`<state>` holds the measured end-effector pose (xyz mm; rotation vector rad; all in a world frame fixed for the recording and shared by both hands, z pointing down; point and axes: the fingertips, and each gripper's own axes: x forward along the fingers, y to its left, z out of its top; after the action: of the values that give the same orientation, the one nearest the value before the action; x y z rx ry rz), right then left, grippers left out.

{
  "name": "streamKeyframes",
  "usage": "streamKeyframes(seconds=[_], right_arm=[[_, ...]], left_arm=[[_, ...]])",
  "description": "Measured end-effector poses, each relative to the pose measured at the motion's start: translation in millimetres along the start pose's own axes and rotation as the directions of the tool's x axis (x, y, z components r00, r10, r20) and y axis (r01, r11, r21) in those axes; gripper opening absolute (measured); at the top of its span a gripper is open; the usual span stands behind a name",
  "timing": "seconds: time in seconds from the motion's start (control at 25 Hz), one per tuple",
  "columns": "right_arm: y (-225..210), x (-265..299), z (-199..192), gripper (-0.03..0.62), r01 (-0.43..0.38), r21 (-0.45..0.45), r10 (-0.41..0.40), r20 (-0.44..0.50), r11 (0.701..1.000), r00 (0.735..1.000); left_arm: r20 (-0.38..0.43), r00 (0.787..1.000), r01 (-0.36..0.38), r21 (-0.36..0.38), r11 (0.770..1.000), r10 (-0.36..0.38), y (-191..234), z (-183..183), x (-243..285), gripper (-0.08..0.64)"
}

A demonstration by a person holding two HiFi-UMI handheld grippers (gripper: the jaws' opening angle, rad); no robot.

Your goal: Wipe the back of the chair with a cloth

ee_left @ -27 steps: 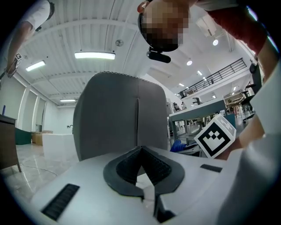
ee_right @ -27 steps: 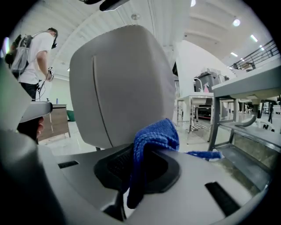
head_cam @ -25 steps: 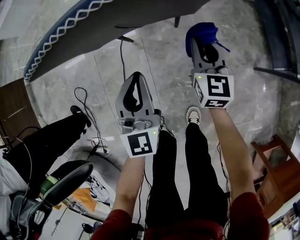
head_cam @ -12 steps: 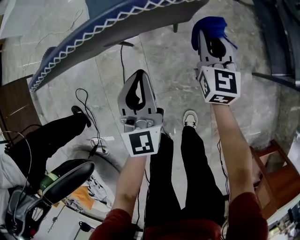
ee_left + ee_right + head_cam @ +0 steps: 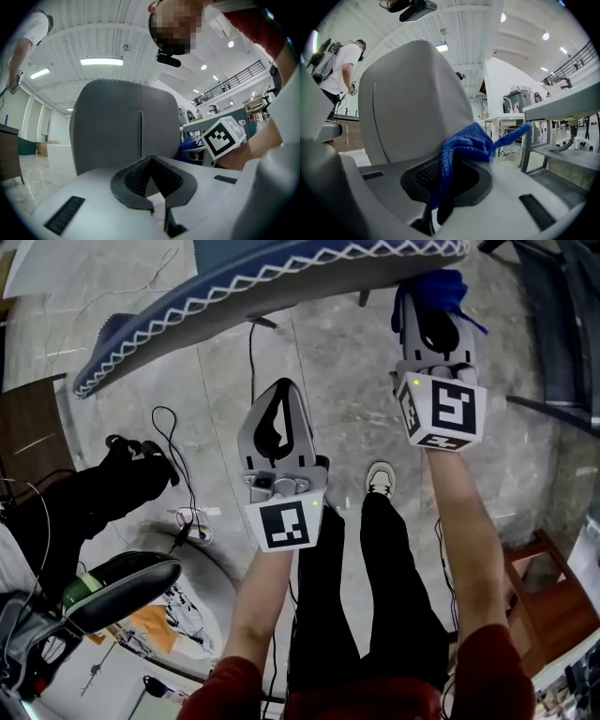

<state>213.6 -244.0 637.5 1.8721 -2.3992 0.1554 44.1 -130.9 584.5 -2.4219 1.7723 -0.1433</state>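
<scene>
The chair back (image 5: 272, 277) crosses the top of the head view, its rim edged with white zigzag stitching. Its grey padded panel (image 5: 126, 122) fills the left gripper view and stands close ahead in the right gripper view (image 5: 412, 103). My right gripper (image 5: 429, 298) is raised just under the rim's right end, shut on a blue cloth (image 5: 433, 285). The cloth (image 5: 461, 150) bunches over the jaws and trails a strip to the right. My left gripper (image 5: 277, 390) hangs lower and left, short of the chair, shut with nothing in it (image 5: 150, 160).
Another person's black-trousered legs (image 5: 89, 502) and an office chair armrest (image 5: 122, 582) are at the left. Cables (image 5: 183, 470) lie on the marble floor. A wooden stool (image 5: 553, 587) stands at the right, and a metal table frame (image 5: 555, 136) rises right of the chair.
The chair's stitched rim has come lower and further right in the head view. My right gripper with the cloth now sits right under that rim. The left gripper has barely moved.
</scene>
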Motion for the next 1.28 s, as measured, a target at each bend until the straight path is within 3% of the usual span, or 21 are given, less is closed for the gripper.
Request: streamKeyframes(seconds=[0.12, 0.36, 1.28], right_arm=[[1.1, -3.8, 2.6, 0.057, 0.008, 0.004, -0.008, 0.000, 1.000, 1.000], [41.0, 17.9, 37.8, 0.057, 0.005, -0.036, -0.005, -0.007, 0.999, 1.000], [183.9, 25.7, 67.2, 0.057, -0.086, -0.180, 0.092, 0.027, 0.980, 0.995]], left_arm=[[0.006, 1.000, -0.003, -0.005, 1.000, 0.003, 0.1, 2.8, -3.9, 0.013], [-0.001, 1.000, -0.017, -0.040, 0.999, 0.017, 49.8, 17.9, -2.1, 0.012], [0.012, 0.996, -0.084, -0.036, 0.996, 0.085, 154.0, 11.5, -63.7, 0.014]])
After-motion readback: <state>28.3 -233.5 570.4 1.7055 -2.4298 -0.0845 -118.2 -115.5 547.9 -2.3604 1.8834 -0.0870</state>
